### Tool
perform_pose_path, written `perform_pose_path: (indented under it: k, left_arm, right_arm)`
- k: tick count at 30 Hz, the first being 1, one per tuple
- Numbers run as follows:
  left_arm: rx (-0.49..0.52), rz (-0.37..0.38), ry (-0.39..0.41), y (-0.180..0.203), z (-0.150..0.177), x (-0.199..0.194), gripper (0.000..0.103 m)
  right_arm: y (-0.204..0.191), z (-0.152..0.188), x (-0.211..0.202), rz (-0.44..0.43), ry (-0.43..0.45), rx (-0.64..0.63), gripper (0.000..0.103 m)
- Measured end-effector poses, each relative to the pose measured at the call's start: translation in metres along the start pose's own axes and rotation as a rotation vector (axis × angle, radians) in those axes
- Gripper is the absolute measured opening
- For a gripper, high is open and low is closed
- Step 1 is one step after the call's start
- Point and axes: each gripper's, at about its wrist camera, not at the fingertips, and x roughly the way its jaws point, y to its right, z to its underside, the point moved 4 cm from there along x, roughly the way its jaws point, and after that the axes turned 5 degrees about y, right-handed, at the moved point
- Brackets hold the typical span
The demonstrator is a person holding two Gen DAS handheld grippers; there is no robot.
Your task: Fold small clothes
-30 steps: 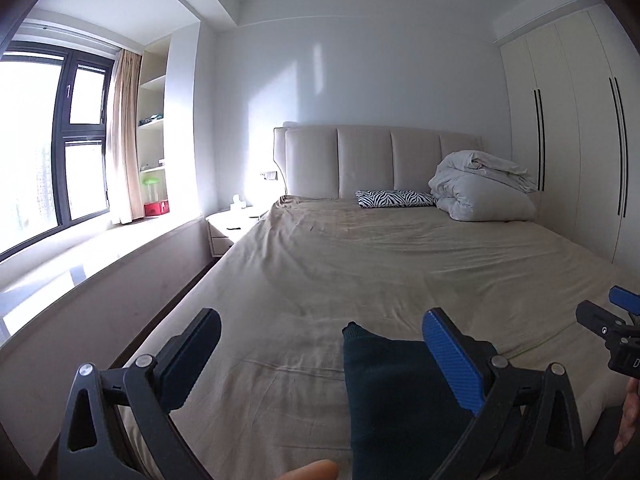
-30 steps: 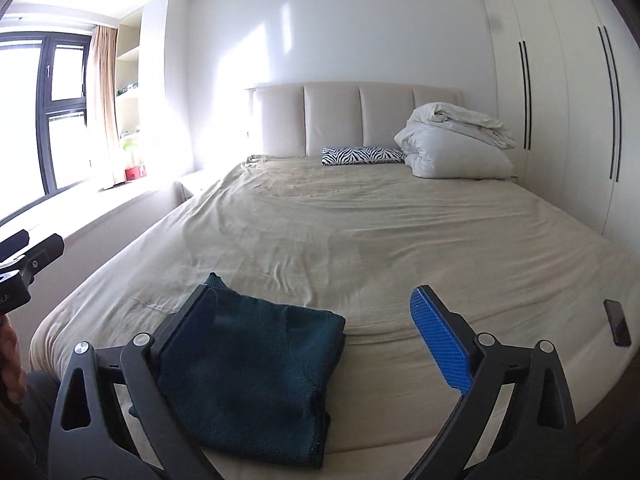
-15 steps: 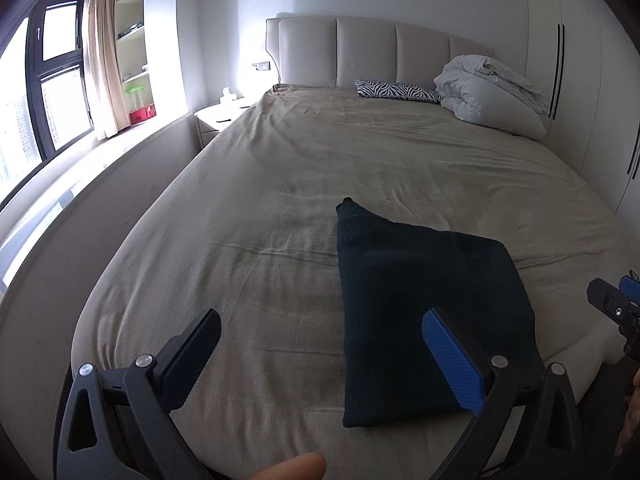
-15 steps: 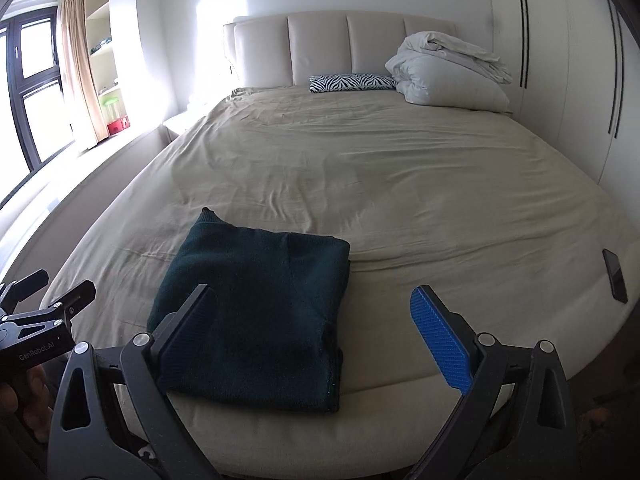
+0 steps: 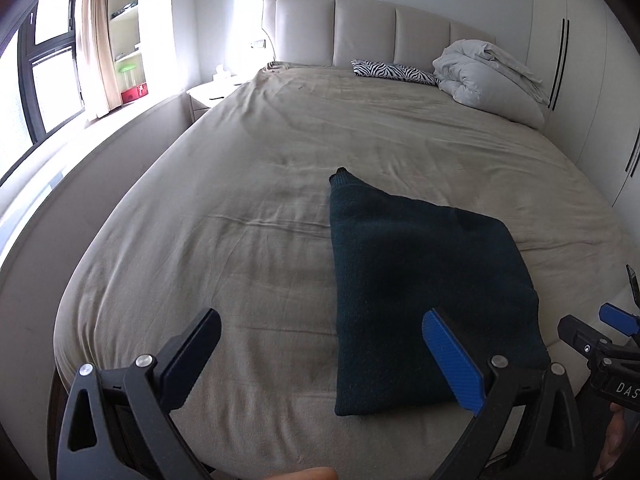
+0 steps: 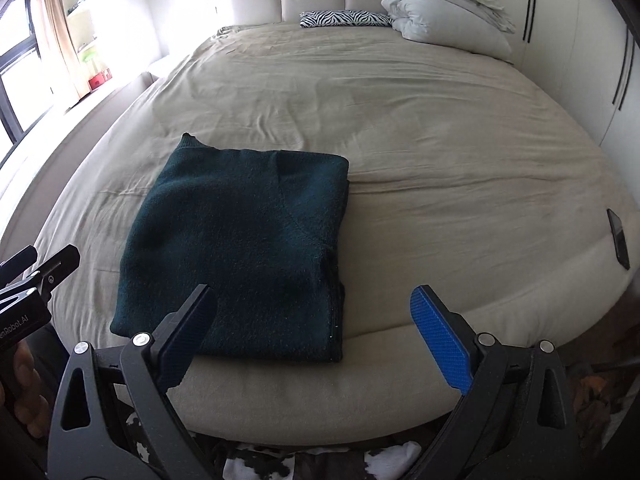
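A dark green knit garment (image 5: 424,284) lies folded in a rough rectangle near the foot edge of the beige bed (image 5: 260,184). It also shows in the right wrist view (image 6: 244,244). My left gripper (image 5: 320,348) is open and empty, held above the bed's foot edge, left of the garment's near end. My right gripper (image 6: 314,324) is open and empty, above the garment's near right corner. The right gripper also shows at the right edge of the left wrist view (image 5: 592,332). The left gripper shows at the left edge of the right wrist view (image 6: 36,268).
A black phone (image 6: 618,238) lies at the bed's right edge. A zebra pillow (image 5: 394,72) and a bundled white duvet (image 5: 488,76) sit by the headboard. A nightstand (image 5: 208,96) and window sill are left, wardrobes (image 5: 592,80) right. Patterned cloth (image 6: 320,464) lies on the floor.
Both grippers have risen and tilted down, so the whole folded garment and the bed's foot edge are now in view. Both stay open. The garment has not moved.
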Motion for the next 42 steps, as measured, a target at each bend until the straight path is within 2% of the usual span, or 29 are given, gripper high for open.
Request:
perform_pose_path:
  k: [16,42]
  left_arm:
    - [0.008,-0.007,-0.015,-0.001,0.002,0.008,0.103]
    - [0.009,-0.009,-0.016,0.000,0.004,0.009,0.103]
  right_arm:
    - [-0.002,0.007,0.014,0.002,-0.035,0.001,0.099]
    - [-0.003,0.009,0.016,0.002,-0.040,0.006,0.099]
